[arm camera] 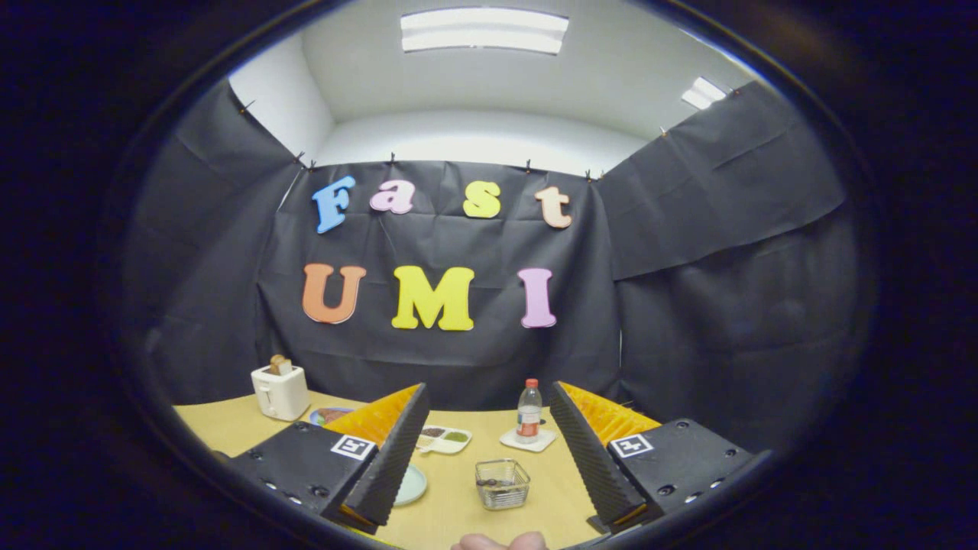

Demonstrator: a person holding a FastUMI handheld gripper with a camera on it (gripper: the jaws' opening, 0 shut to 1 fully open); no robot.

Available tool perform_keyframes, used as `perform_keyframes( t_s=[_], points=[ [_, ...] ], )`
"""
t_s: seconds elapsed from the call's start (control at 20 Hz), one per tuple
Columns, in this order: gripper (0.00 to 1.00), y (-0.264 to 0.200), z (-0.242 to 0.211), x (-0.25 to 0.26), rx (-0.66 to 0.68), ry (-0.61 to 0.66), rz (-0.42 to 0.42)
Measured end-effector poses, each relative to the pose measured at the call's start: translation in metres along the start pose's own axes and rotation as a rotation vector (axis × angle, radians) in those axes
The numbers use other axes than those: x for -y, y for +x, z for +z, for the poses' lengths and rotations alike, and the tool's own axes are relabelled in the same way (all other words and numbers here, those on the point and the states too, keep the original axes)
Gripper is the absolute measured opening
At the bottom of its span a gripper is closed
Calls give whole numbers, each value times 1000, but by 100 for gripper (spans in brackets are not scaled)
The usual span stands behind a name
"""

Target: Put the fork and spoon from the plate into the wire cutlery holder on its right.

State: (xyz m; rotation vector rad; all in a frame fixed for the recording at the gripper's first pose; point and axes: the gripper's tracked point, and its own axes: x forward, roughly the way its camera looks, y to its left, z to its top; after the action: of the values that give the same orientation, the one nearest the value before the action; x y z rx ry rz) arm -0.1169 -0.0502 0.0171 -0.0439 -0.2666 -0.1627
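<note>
I held the gripper (489, 451) with fingers spread wide, empty. At the lower centre of the frame, the wire cutlery holder (502, 483) sat between them, the plate (410, 485) just left, half behind the left finger.

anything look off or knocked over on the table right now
Nothing stands out. The wire cutlery holder, bottle on its coaster and toaster all stand upright, with no spill on the table. The gripper fingers are open, holding nothing.
</note>
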Motion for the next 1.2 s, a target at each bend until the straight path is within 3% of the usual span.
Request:
perform_keyframes(
  t_s=[0.45,1.2],
  points=[
    [95,-6,-11,-41,-41,26,71],
    [95,42,-24,-37,-76,68,43]
  ],
)
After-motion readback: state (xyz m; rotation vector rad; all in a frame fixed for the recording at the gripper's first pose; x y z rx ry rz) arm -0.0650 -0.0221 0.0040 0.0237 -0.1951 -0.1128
